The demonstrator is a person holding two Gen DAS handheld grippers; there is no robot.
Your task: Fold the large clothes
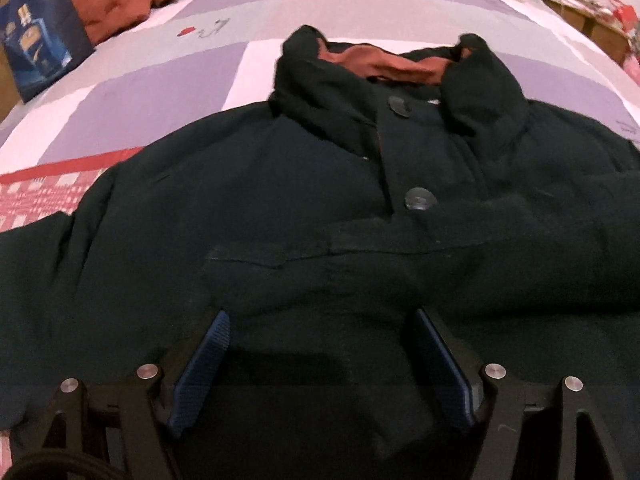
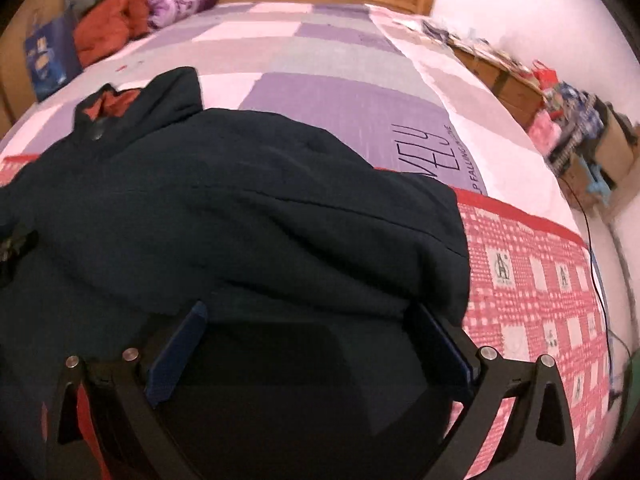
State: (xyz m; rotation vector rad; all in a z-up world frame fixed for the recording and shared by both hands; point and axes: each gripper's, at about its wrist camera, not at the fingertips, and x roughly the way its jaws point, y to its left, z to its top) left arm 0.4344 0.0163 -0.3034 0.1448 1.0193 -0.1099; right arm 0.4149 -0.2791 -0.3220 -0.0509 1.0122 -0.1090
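A large dark green jacket [image 1: 280,208] with round buttons and a rust-orange lining at the collar lies front up on the bed; one sleeve is folded across its chest. It also shows in the right wrist view [image 2: 240,220]. My left gripper [image 1: 322,320] is open, its blue-padded fingers [image 1: 204,368] spread wide just over the jacket's lower front, holding nothing. My right gripper [image 2: 314,312] is open too, its fingers [image 2: 180,352] spread at the jacket's right edge above the folded bulk.
The bed has a lilac and grey checked cover [image 2: 320,92] and a red and white patterned blanket [image 2: 532,280]. An orange garment [image 2: 112,36], a purple pillow [image 2: 180,0] and a blue bag [image 1: 40,48] lie at the far left. Cluttered boxes [image 2: 568,120] line the right wall.
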